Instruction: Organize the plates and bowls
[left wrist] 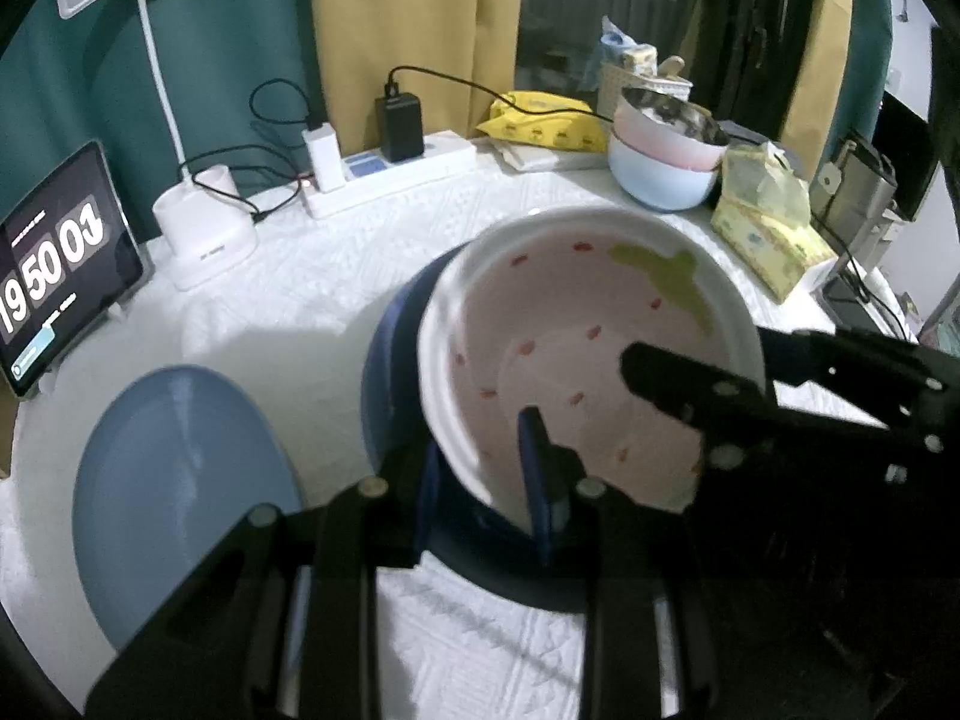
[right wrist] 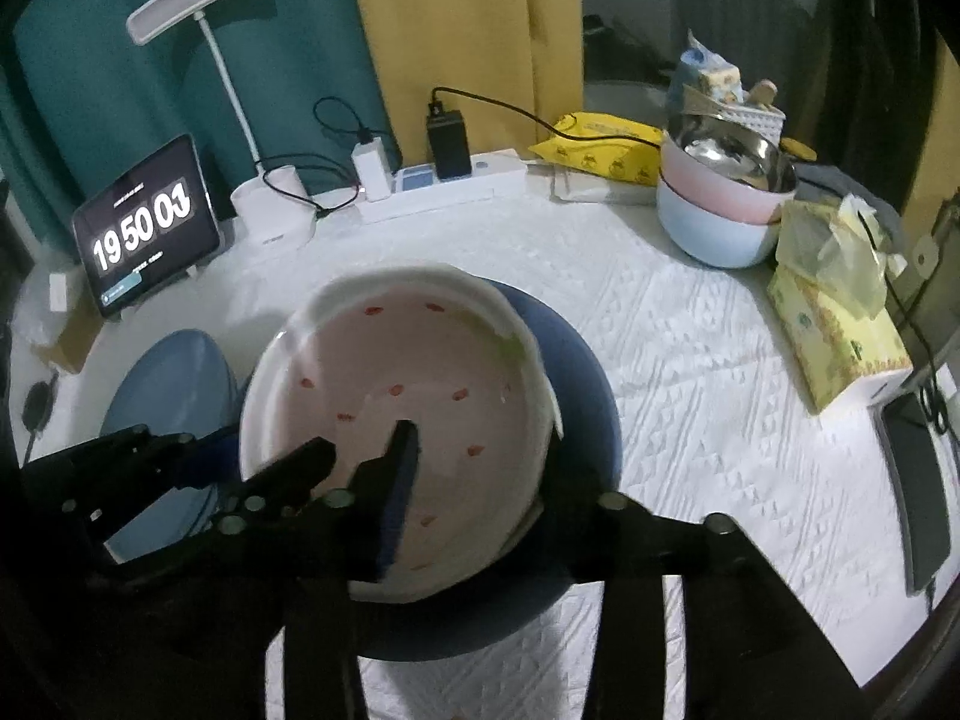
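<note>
The pink bowl (left wrist: 591,354) is being set on the dark blue plate (right wrist: 576,372) in the middle of the table (right wrist: 690,360). The left gripper (left wrist: 480,462) and right gripper (right wrist: 474,474) each pinch the bowl's near rim, one finger inside. Next, I think, they lower it flat and let go. A light blue plate (left wrist: 174,480) lies to the left.

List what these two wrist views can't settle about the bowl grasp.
- Left wrist: the left hand-held gripper straddles the strawberry-patterned white ceramic bowl; rim contact is motion-blurred.
- Right wrist: the right hand-held gripper outer finger is hidden behind the bowl.
- Both: whether the bowl touches the dark blue round plate beneath is unclear.
</note>
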Available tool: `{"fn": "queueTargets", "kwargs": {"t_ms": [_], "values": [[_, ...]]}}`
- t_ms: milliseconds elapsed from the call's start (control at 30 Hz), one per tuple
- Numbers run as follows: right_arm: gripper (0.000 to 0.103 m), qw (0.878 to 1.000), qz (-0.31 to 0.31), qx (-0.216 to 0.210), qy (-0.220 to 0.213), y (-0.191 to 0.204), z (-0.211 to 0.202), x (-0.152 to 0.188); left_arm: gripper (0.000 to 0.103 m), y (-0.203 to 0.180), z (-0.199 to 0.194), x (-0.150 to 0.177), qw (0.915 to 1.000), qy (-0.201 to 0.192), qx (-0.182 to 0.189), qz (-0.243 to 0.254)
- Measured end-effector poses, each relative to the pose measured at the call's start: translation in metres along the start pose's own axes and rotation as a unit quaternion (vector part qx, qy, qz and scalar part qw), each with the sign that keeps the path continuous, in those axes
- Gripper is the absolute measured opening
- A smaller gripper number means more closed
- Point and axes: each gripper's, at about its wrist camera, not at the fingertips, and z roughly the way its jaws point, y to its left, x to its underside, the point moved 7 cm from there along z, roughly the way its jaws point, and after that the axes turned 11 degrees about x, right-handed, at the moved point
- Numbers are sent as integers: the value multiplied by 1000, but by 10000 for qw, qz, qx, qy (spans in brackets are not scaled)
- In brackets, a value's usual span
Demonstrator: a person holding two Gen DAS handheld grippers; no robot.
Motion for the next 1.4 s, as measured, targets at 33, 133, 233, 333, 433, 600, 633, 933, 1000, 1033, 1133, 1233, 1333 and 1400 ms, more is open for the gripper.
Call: {"fn": "queueTargets", "kwargs": {"t_ms": [33, 133, 233, 333, 433, 600, 633, 933, 1000, 1033, 1133, 1233, 1333, 1400], "values": [[51, 10000, -21, 51, -52, 0, -2, -1, 27, 0, 0, 0, 10000, -8, 10, -14], [57, 9998, 28, 72, -172, -4, -9, -5, 27, -2, -1, -1, 10000, -43, 11, -9], [57, 9997, 24, 29, -234, -7, -14, -10, 27, -2, -4, -3, 10000, -97, 5, -13], [57, 9996, 57, -9, -281, -9, -17, -13, 27, -2, -10, -6, 9998, -186, 37, -1], [57, 9994, 87, -37, -347, -12, -22, -15, 27, 0, -20, -9, 9995, -314, 97, -40], [58, 9986, 205, -15, -491, -27, -31, -18, 29, 6, -38, -15, 9982, -594, 82, -72], [58, 9984, 236, -7, -515, -31, -32, -18, 30, 8, -41, -15, 9980, -629, 72, -89], [58, 9976, 598, 24, -360, -73, -18, -8, 34, 40, -42, -7, 9964, -655, 68, -529], [58, 9974, 667, -61, -270, -76, -12, -4, 34, 42, -41, -5, 9965, -636, 72, -541], [58, 9972, 700, -110, -220, -78, -9, -2, 34, 42, -41, -4, 9965, -622, 98, -543], [58, 9971, 722, -205, -139, -78, -3, 2, 34, 39, -39, -4, 9968, -611, 125, -509], [58, 9972, 696, -276, -49, -76, 3, 6, 35, 37, -36, -3, 9974, -571, 95, -439], [57, 9973, 676, -284, 14, -76, 10, 8, 35, 38, -29, -1, 9980, -452, 17, -436], [55, 9973, 665, -299, 75, -76, 15, 11, 35, 40, -24, 0, 9984, -361, -34, -433]]}}
